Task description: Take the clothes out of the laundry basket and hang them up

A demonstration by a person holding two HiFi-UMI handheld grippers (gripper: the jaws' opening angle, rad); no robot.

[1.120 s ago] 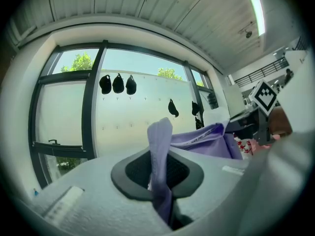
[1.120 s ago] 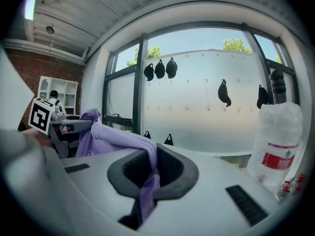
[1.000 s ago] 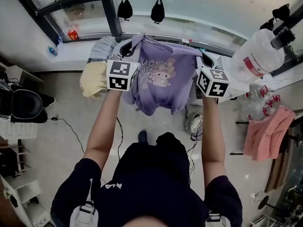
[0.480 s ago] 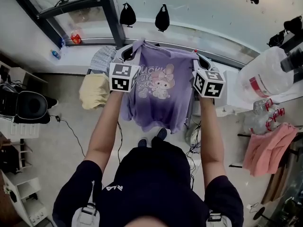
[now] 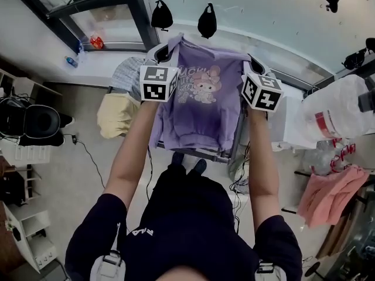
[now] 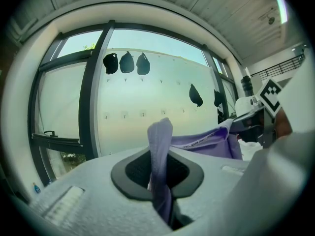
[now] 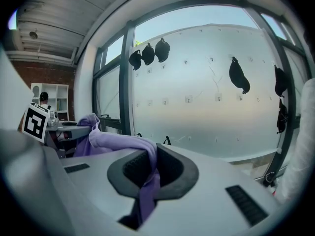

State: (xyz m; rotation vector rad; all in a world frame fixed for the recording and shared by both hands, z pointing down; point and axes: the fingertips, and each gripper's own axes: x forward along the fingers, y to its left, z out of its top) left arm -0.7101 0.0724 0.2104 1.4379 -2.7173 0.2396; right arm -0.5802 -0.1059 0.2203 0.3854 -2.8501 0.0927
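Big frosted windows are filling the wall in front of you, and small black things point(image 5: 207, 21) are hanging on it. Your left gripper point(image 6: 160, 173) is squeezing tight on one shoulder of the purple shirt point(image 5: 202, 107). Your right gripper point(image 7: 146, 176) is squeezing tight on the other shoulder. The shirt is hanging in the air between them, spread wide, with its cartoon picture facing up at you. It is looking soft, light and floppy, so I think it is going to sag and swing when you are moving it. The shoulders are looking like the best place to be holding it, since that is keeping it open. A yellow cloth point(image 5: 117, 113) and a grey cloth point(image 5: 126, 72) are lying just beside it on your left. A pink cloth point(image 5: 328, 192) and a clear bag point(image 5: 334, 116) are sitting well apart on your right. A dark frame point(image 5: 199, 153) is standing under the hem and may be catching it.
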